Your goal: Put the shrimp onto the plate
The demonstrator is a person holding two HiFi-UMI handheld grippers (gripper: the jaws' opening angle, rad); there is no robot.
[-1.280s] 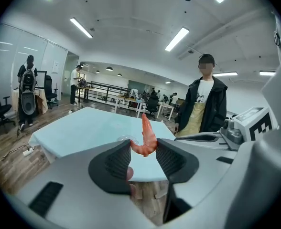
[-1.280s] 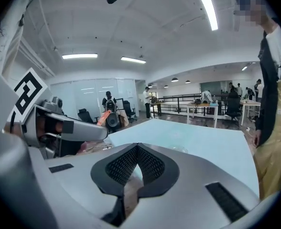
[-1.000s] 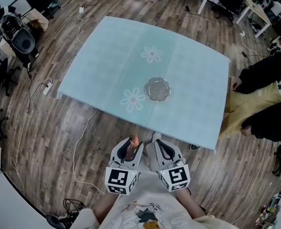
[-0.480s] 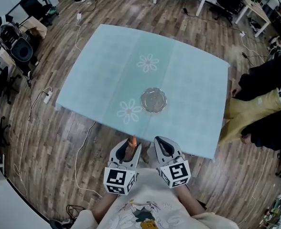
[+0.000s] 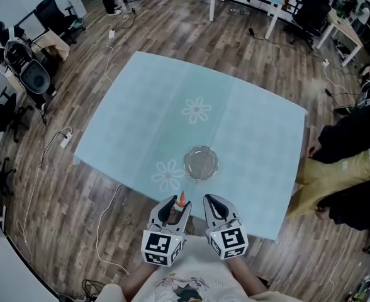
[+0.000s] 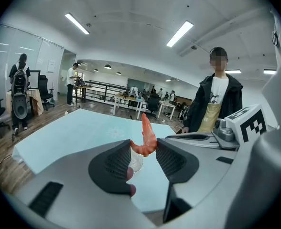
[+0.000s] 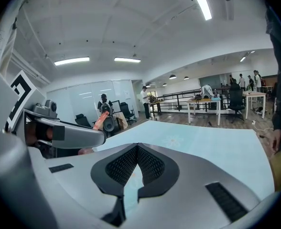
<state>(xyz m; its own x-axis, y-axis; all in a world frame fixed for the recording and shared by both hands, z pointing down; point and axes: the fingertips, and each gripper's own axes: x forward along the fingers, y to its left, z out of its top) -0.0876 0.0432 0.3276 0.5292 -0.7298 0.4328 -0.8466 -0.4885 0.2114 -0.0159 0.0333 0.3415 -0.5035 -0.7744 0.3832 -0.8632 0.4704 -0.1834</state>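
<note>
Holding a curled, glossy orange shrimp [image 6: 147, 136] between my left gripper's [image 5: 176, 205] ribbed pads at the table's [image 5: 141, 106] near edge. My right gripper [image 5: 213, 201] is pressed closed, with the clear scalloped plate [image 5: 201, 163] just beyond.

The head camera looked steeply down on the table [image 5: 147, 106] from high up. Cameras on the left gripper [image 5: 177, 204] and right gripper [image 5: 216, 201] sat close behind the jaws, looking across that same table.

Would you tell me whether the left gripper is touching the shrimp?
Touching. The left gripper view shows the shrimp pinched by its curled body between both pads of the left gripper.
</note>
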